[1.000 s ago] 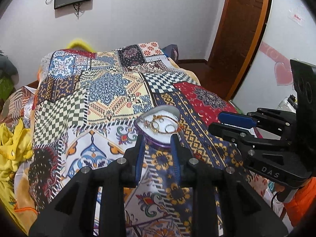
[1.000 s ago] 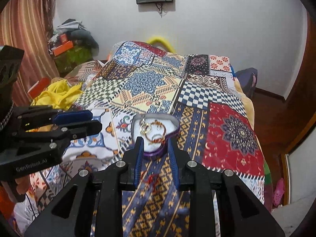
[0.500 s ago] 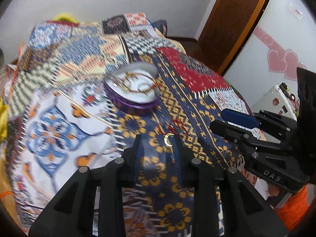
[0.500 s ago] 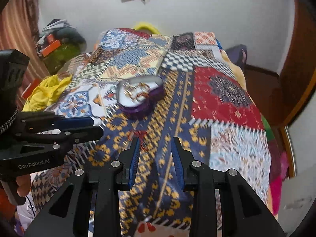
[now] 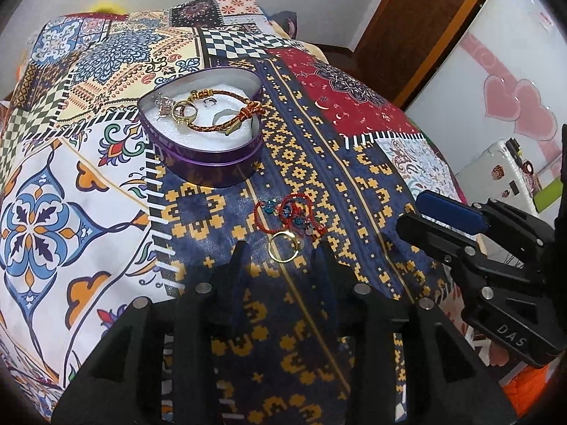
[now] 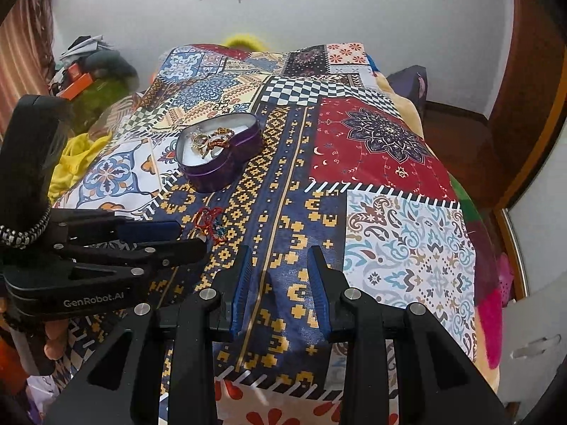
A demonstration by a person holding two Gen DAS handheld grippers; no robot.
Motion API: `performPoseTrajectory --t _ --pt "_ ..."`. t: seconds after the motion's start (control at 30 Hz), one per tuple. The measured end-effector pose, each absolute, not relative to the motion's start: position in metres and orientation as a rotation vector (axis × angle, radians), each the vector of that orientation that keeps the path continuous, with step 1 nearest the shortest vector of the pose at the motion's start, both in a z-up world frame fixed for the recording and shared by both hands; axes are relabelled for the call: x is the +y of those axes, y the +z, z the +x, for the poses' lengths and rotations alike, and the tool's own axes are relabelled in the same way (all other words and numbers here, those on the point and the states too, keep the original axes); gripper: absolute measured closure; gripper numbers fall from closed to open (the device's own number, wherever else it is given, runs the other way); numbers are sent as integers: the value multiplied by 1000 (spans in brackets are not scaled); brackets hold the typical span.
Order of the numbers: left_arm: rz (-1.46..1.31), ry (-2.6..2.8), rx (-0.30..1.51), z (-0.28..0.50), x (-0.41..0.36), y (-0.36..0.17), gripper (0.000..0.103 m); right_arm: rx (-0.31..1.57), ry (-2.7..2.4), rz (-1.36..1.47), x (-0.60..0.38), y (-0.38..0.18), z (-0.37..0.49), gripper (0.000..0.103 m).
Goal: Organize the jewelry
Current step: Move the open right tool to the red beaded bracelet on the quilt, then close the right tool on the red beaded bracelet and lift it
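A purple heart-shaped tin (image 5: 212, 161) sits on the patterned bedspread and holds a braided bracelet (image 5: 226, 113) and gold rings (image 5: 184, 111); it also shows in the right wrist view (image 6: 216, 168). A red string bracelet with blue beads (image 5: 290, 212) and a gold ring (image 5: 281, 246) lie on the cloth in front of the tin. My left gripper (image 5: 283, 248) is open and empty, its fingertips on either side of the gold ring. My right gripper (image 6: 280, 251) is open and empty above the cloth, to the right of the red bracelet (image 6: 209, 221).
The bed (image 6: 389, 141) fills both views, its right edge dropping off toward a wooden door (image 5: 418, 32). Yellow cloth (image 6: 74, 159) and clutter lie at the left of the bed. A white appliance (image 5: 503, 173) stands at the right.
Both grippers have pulled back and tilted down from the tin. The left one has come low over the gold ring and red bracelet. Both have opened wider.
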State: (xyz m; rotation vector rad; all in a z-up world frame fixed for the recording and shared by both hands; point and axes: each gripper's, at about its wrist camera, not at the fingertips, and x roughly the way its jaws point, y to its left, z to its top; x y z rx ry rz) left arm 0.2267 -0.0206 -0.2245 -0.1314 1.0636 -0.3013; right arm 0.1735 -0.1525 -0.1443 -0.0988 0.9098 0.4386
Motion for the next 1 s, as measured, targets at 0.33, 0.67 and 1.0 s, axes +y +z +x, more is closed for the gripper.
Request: performPoseTrajectory --t 0.33,0.67,1.0 --pt "-31 -270 1020 226 -29 -225 83 915 443 -97 -146 -145 179 74" --pt "-56 -252 981 207 -4 -214 83 946 498 -121 -122 -154 186 74" --pt "-75 -212 956 200 20 -208 83 956 546 -225 -83 -167 192 74"
